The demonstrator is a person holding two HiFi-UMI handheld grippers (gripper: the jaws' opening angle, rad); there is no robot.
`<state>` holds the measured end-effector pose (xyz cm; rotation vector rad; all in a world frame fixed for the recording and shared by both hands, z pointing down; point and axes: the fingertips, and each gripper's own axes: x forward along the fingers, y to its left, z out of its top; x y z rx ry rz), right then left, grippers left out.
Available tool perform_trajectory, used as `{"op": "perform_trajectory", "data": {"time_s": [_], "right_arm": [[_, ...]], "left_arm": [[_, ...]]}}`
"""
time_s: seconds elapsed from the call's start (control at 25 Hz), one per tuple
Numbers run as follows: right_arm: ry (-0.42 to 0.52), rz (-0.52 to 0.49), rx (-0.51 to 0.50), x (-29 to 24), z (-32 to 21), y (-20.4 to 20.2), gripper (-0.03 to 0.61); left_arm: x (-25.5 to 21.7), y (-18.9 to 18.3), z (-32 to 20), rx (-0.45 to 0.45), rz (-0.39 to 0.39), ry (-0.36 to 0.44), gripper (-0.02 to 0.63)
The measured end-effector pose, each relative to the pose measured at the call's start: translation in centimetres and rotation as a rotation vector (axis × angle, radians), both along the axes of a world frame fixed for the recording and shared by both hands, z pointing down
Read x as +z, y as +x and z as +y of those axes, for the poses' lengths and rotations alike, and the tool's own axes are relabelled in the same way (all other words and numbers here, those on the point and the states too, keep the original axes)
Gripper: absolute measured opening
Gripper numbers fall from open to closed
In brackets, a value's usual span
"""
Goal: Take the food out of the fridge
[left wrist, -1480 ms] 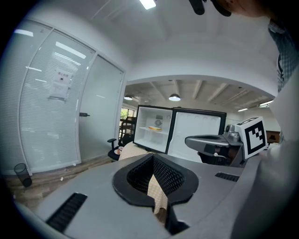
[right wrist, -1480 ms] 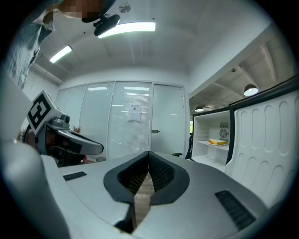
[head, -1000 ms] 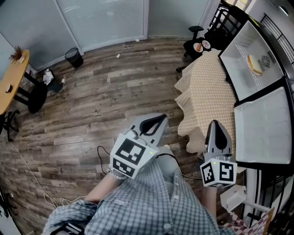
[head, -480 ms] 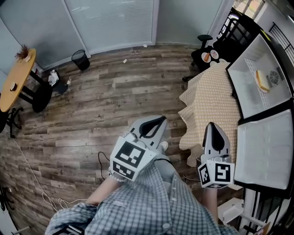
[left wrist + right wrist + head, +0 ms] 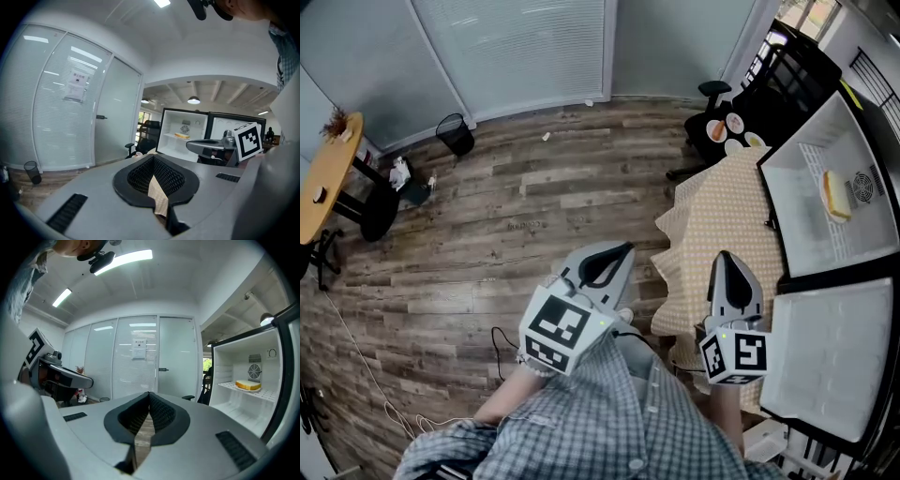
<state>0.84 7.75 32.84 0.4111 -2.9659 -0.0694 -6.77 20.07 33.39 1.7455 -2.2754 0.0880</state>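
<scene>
Head view, me on the remote end: the fridge (image 5: 797,187) is wide open at the right, its door (image 5: 830,352) swung out toward me. The food (image 5: 834,196) is a pale yellow slab, cake or a sandwich, hard to say. It sits on the upper shelf (image 5: 269,397) just beside the fan grille (image 5: 867,184). The table with the checked cloth (image 5: 712,220) stands just left of the fridge in the picture. Nothing is picked up yet, so I'd call this the approach step.

buddy: what are the grippers doing? holding anything?

me: nope. The left gripper (image 5: 625,248) has its jaws pressed together with nothing in them. Its own view only shows a strip of tablecloth through the slit behind the tips. The right gripper (image 5: 724,255) looks the same, tips meeting and empty. In its view the food is off to the right, well apart from it.

buddy: so what's next?

me: my guess is the right one does the grab. It needs to swing toward the shelf, spread its jaws before it reaches the food and come in level. Then a gentle squeeze, since that slab looks soft. The left can hang back.
</scene>
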Motion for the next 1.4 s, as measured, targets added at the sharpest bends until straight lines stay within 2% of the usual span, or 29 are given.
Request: {"op": "perform_trajectory", "data": {"time_s": [0.16, 0.4, 0.64, 0.76, 0.88, 1.16, 1.4], "right_arm": [[-0.040, -0.018, 0.028, -0.1, -3.8, -1.8, 0.009], [0.053, -0.038, 0.020, -1.9, -7.9, -4.5, 0.009], [0.080, -0.048, 0.019, -1.9, -11.3, -5.5, 0.009], [0.106, -0.034, 0.036, -1.7, -13.2, -5.2, 0.009], [0.083, -0.042, 0.072, -1.7, -14.7, -4.6, 0.009], [0.102, -0.016, 0.202, -1.4, -17.1, -1.2, 0.009], [0.074, -0.015, 0.327, -1.0, -19.3, 1.8, 0.009]], "left_arm": [[-0.1, -2.0, -2.9, -0.004, 0.004, -0.007, 0.006], [-0.8, -4.7, -7.2, -0.004, -0.003, -0.002, 0.006], [-0.6, -5.7, -12.1, 0.043, -0.015, -0.007, 0.006], [-0.6, -5.6, -14.5, 0.076, -0.025, -0.015, 0.006], [-0.4, -5.2, -16.6, 0.123, -0.022, -0.017, 0.006], [0.0, -3.4, -20.8, 0.248, 0.006, -0.028, 0.006], [-0.1, -1.1, -24.1, 0.370, 0.001, -0.045, 0.006]]}}
